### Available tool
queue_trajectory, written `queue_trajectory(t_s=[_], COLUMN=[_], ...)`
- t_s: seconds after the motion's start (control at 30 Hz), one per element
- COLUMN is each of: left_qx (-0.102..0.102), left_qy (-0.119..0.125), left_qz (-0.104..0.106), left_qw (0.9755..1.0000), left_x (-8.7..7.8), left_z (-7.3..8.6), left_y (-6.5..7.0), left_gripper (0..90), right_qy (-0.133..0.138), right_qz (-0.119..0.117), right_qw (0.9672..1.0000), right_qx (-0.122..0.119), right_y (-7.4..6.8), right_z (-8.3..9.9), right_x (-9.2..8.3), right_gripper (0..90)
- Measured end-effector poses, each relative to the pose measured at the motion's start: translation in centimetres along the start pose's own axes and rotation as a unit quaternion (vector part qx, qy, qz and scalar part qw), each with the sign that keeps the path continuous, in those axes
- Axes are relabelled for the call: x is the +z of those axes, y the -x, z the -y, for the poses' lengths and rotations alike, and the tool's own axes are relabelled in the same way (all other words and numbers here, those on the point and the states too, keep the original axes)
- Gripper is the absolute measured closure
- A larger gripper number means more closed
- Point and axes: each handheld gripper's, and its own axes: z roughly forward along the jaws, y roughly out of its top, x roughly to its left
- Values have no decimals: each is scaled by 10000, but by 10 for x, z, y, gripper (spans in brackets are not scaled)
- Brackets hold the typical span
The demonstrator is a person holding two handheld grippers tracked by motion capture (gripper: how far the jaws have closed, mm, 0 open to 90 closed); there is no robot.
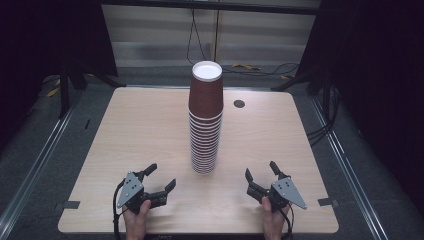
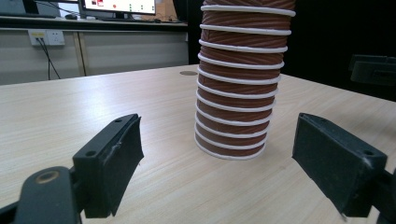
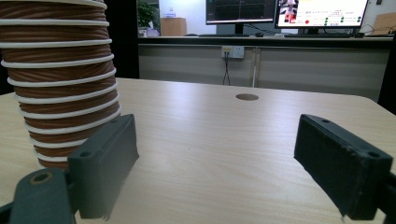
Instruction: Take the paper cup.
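Note:
A tall stack of brown paper cups with white rims stands upside down near the middle of the wooden table. My left gripper rests near the front edge, to the left of the stack's base, open with nothing between its jaws. My right gripper mirrors it on the right, also open and empty. The left gripper view has the stack just ahead, beyond the wide-apart jaws of the left gripper. In the right gripper view the stack stands ahead to the left of the right gripper.
A round cable hole sits in the tabletop behind and right of the stack. Cables lie on the floor past the far edge. Monitors stand on a counter at the back. Dark curtains flank both sides.

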Motion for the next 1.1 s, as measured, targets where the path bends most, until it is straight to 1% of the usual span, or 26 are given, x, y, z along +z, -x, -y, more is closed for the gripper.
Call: queue_trajectory(t_s=[0.03, 0.17, 0.23, 0.27, 0.3, 0.33, 0.37, 0.4, 0.47, 0.67, 0.7, 0.77, 0.8, 0.87, 1.0, 1.07, 1.1], left_qx=[-4, 2, 11, -13, -13, -17, -15, -2, -3, -15, -15, -14, -23, -8, -18, -20, -18], left_qy=[5, 28, 27, 37, 37, 35, 35, 35, 46, 51, 51, 57, 67, 49, 60, 59, 59], left_qz=[35, 50, 59, 64, 64, 69, 73, 66, 70, 77, 77, 72, 52, 74, 84, 85, 86], left_qw=[10000, 10000, 10000, 10000, 10000, 10000, 10000, 10000, 10000, 10000, 10000, 10000, 10000, 10000, 9999, 9999, 9999], left_x=[0, 0, 0, 0, 0, 0, 0, -1, -1, -1, -1, -1, -1, -1, -1, -1, -1], left_z=[0, 0, 0, 0, 0, 0, 0, 0, 0, 0, 0, 0, 0, 0, 0, 0, 0], left_y=[0, 0, 0, 0, 0, 0, 0, 0, 0, 0, 0, 0, 0, -1, -1, -1, -1], left_gripper=[156, 156, 156, 156, 156, 156, 156, 156, 156, 156, 156, 157, 157, 157, 157, 157, 157], right_qy=[-12, -31, -127, -184, -226, -241, -214, -155, -129, -197, -253, -280, -352, -468, -624, -634, -682], right_qz=[-15, 14, 17, 29, 98, 66, -24, -56, -135, -165, -231, -261, -386, -451, -713, -741, -786], right_qw=[10000, 10000, 9999, 9998, 9997, 9997, 9998, 9999, 9998, 9997, 9994, 9992, 9986, 9979, 9954, 9951, 9944], right_qx=[-4, 27, -12, 11, 0, 23, 30, 32, 5, 38, 57, 69, 62, 76, 147, 165, 193], right_y=[0, 0, 0, 0, 0, 1, 1, 1, 1, 1, 1, 1, 1, 1, 0, 1, 1], right_z=[0, 0, -1, -1, -1, -2, -1, -1, -1, -1, -2, -2, -2, -3, -6, -6, -8], right_x=[0, 1, 1, 1, 1, 1, 0, 0, -1, 0, 0, 0, 2, 3, 4, 5, 5], right_gripper=[128, 129, 128, 129, 129, 129, 128, 128, 129, 130, 130, 130, 130, 130, 132, 133, 134])
